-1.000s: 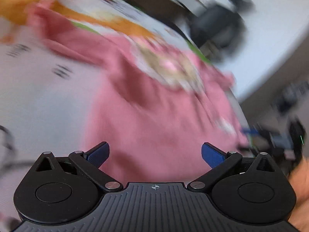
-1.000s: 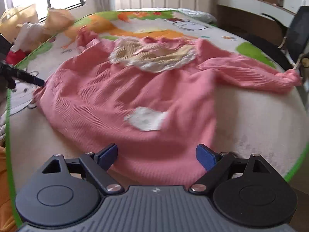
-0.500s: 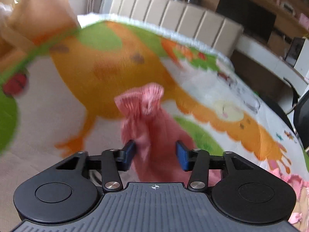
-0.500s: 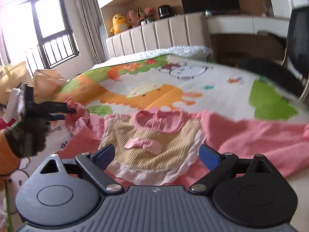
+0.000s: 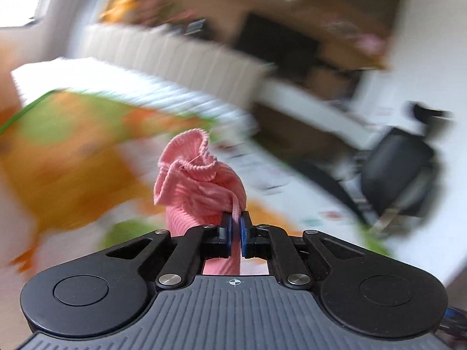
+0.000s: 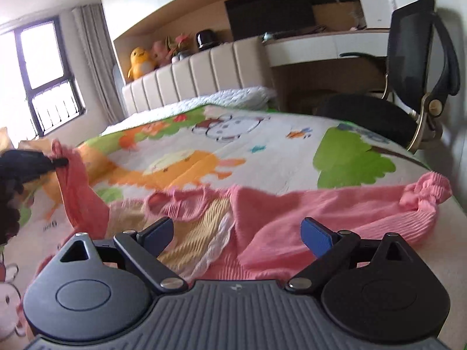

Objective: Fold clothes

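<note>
A pink ribbed child's top (image 6: 292, 227) with a cream frilled bib lies face up on a cartoon-print bed cover (image 6: 292, 157). My left gripper (image 5: 235, 232) is shut on the cuff of one pink sleeve (image 5: 198, 180) and holds it lifted above the bed; in the right wrist view the same gripper (image 6: 58, 162) shows at the far left with the sleeve (image 6: 78, 198) hanging from it. My right gripper (image 6: 238, 233) is open and empty, low over the top's chest. The other sleeve (image 6: 414, 204) lies stretched to the right.
A padded beige headboard (image 6: 204, 75) with plush toys stands at the far end. A black office chair (image 6: 408, 87) and a white desk (image 6: 335, 46) stand close to the bed's right edge. A window (image 6: 38, 81) is at the left.
My left gripper has shut on the sleeve cuff and lifted it up off the bed, swinging fast. My right gripper has dropped lower over the top, still open.
</note>
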Demonstrator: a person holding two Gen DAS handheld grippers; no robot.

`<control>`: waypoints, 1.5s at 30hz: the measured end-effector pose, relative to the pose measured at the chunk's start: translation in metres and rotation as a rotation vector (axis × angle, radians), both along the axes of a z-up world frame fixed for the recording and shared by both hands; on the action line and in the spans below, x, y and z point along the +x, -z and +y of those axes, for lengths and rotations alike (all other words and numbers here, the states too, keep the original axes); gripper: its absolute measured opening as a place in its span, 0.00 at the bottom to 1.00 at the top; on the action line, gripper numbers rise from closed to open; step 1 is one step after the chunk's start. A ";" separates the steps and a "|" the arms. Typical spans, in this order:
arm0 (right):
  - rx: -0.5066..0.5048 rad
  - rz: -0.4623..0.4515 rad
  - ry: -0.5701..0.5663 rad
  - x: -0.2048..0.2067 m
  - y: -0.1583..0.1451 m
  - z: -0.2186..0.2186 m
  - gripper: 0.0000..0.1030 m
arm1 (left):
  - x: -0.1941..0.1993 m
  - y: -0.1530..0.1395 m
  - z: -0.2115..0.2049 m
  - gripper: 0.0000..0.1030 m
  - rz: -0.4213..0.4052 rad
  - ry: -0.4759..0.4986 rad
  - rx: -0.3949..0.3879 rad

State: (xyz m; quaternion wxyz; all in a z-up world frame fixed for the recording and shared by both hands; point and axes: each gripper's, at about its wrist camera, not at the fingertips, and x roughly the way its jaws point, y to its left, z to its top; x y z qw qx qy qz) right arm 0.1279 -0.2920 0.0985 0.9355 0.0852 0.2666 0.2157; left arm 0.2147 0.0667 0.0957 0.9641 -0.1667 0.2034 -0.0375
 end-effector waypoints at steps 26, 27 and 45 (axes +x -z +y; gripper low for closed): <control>-0.162 0.081 -0.122 0.081 0.015 0.126 0.18 | -0.007 0.079 -0.081 0.93 0.151 0.387 0.123; -0.160 0.056 -0.125 0.078 0.010 0.126 0.18 | -0.006 0.082 -0.078 0.93 0.153 0.383 0.113; -0.143 -0.024 0.360 0.053 -0.016 -0.027 0.54 | -0.002 0.127 -0.080 0.99 0.188 0.386 0.120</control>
